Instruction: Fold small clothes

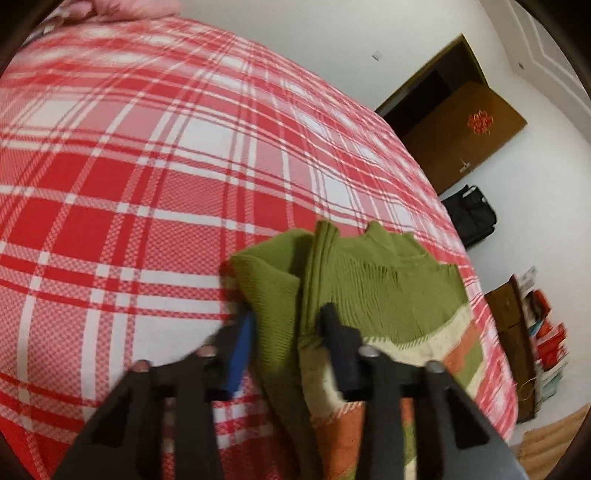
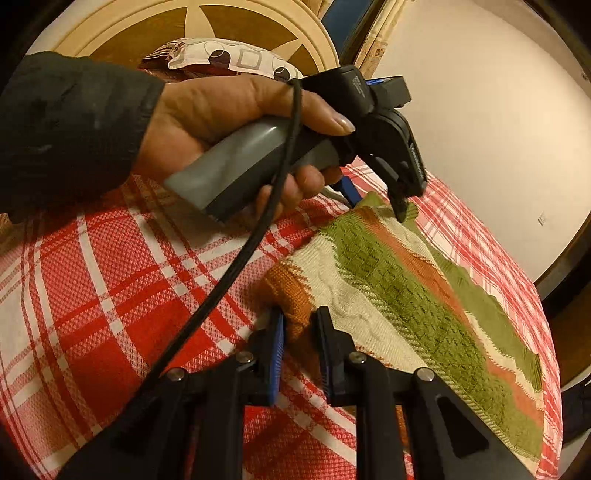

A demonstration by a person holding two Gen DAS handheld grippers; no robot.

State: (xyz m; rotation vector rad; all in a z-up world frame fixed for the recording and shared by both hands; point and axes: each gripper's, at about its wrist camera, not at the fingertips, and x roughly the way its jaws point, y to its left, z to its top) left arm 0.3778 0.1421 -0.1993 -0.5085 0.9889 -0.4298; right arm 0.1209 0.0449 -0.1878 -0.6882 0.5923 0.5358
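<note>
A small knit sweater [image 1: 373, 291], green with cream and orange stripes, lies partly folded on the red-and-white plaid bed cover [image 1: 147, 184]. My left gripper [image 1: 286, 314] is open, with the sweater's folded green edge between its fingers. In the right wrist view the same sweater [image 2: 399, 295] stretches away to the right. My right gripper [image 2: 299, 317] is open around the sweater's orange corner. The left gripper [image 2: 376, 201], held in a hand, shows there at the sweater's far end with its fingers apart over the fabric.
The bed edge runs along the right in the left wrist view, with white floor, a brown door [image 1: 461, 122], a black bag [image 1: 471, 216] and a shelf [image 1: 532, 339] beyond. A patterned pillow [image 2: 229, 57] and round headboard [image 2: 192, 22] lie behind the hand. A black cable [image 2: 236, 266] crosses the bed.
</note>
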